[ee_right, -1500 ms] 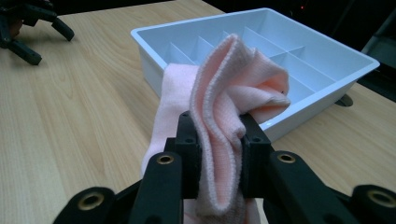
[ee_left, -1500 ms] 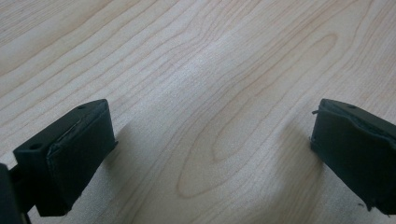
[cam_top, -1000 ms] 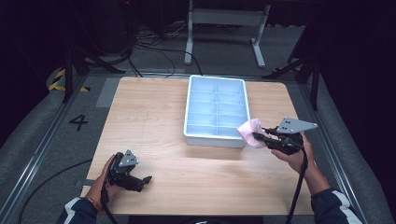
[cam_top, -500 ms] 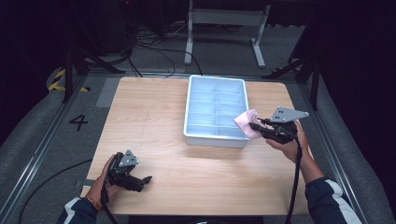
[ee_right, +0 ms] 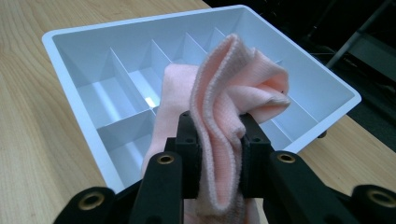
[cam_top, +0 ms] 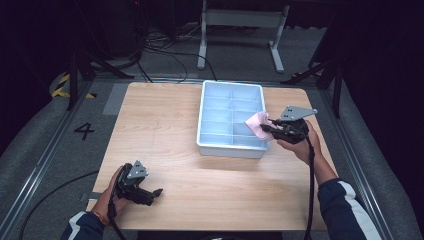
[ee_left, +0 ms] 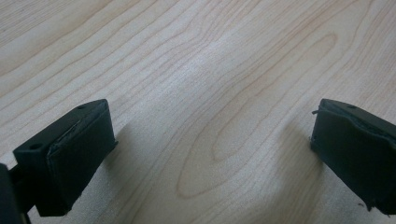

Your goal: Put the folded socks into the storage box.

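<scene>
A pink knitted sock point(ee_right: 233, 93) is bunched and pinched between the jaws of the right gripper point(ee_right: 219, 154), its folds bulging above the pads and a flat length hanging below them. In the high view the sock point(cam_top: 257, 124) hangs over the right-hand rim of a white divided tray point(cam_top: 231, 150), at the tray's near half, with the right gripper point(cam_top: 272, 131) just outside that rim and clamped tight on the fabric.

The tray is a shallow white plastic box split by thin walls into two rows of oblong compartments. From the right gripper view the tray point(ee_right: 74, 60) shows bare white floors in the compartments that can be seen; the sock covers part of the nearer ones, so what lies under it cannot be told.

The tray stands on a light wooden table point(cam_top: 165, 125), right of the table's middle. Well apart, at the near left corner, the left gripper point(cam_top: 150, 194) rests low over the wood, its jaws spread wide with only bare table point(ee_left: 210, 93) between them.
</scene>
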